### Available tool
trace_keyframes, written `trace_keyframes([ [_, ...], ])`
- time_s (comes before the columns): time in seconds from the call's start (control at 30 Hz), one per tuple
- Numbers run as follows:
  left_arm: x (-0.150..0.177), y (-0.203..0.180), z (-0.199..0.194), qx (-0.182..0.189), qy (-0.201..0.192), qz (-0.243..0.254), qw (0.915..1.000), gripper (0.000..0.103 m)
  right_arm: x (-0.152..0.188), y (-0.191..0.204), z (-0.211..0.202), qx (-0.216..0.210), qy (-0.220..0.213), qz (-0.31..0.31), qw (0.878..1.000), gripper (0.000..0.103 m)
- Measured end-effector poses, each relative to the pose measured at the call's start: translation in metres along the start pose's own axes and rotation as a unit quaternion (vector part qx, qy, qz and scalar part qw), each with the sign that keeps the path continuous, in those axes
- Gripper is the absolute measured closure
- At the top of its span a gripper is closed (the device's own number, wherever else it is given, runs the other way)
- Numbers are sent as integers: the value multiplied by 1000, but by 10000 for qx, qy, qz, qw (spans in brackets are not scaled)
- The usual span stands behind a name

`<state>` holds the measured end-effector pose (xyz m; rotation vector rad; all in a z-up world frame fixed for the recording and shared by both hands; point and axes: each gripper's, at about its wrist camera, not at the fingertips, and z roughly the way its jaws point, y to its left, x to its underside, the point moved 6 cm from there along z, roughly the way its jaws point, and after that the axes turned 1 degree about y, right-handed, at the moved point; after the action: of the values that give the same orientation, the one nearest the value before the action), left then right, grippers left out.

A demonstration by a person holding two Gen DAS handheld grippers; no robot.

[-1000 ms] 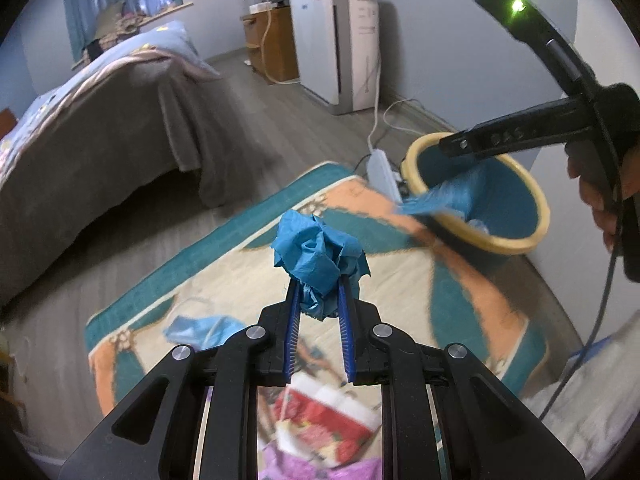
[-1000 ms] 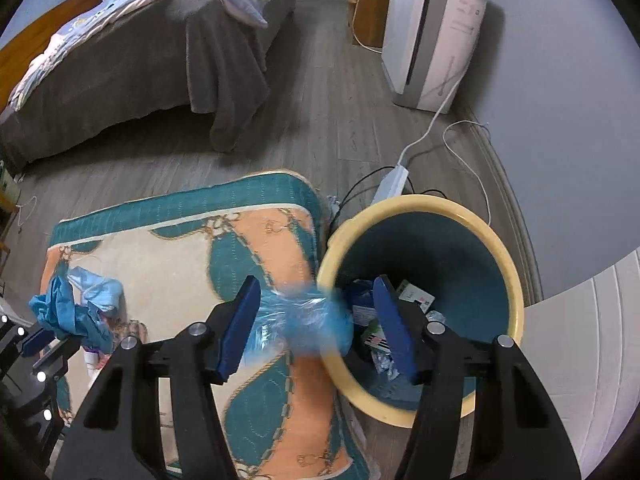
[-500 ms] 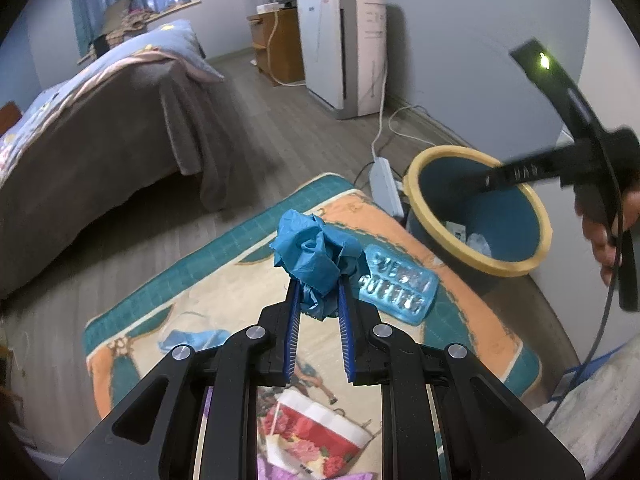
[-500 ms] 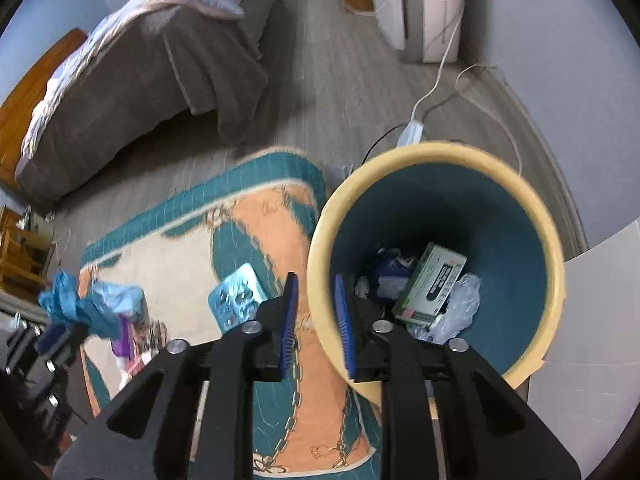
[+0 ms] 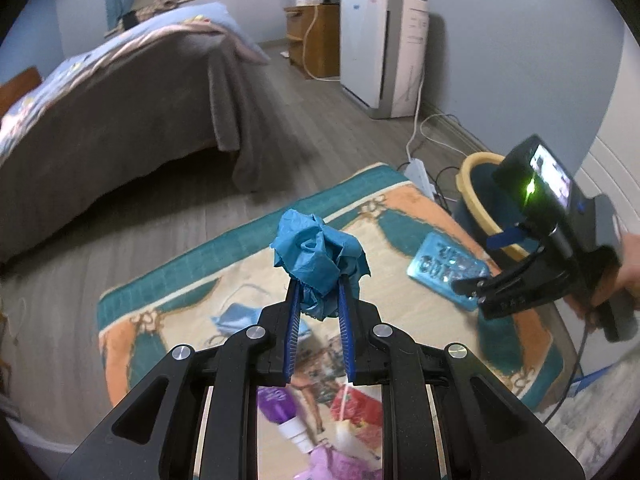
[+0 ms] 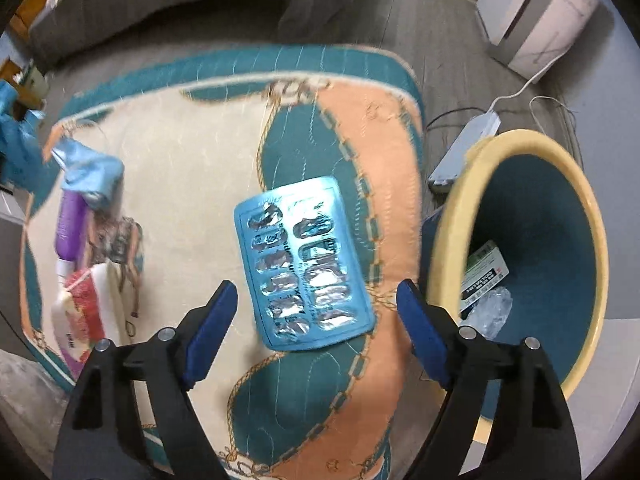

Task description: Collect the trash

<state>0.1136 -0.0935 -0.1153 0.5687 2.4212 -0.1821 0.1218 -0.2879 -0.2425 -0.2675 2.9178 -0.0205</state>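
While the left gripper (image 5: 319, 312) pinches a crumpled blue wad (image 5: 319, 258), the right gripper (image 6: 316, 316) just opened wide. It's empty, hovering over a blister pack (image 6: 304, 262) on the rug (image 6: 192, 152).

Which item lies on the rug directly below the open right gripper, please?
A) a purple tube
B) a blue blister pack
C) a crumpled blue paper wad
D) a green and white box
B: the blue blister pack lies flat on the rug, framed by the open right gripper.
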Motion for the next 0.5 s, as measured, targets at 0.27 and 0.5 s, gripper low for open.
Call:
trace_keyframes([
  [0.27, 0, 11, 6, 173, 3, -111, 9998, 84, -1, 5, 24, 152, 279, -87, 9995, 22],
  [0.5, -1, 3, 12, 241, 25, -16, 9997, 84, -2, 0, 17, -10, 235, 107, 9997, 34],
])
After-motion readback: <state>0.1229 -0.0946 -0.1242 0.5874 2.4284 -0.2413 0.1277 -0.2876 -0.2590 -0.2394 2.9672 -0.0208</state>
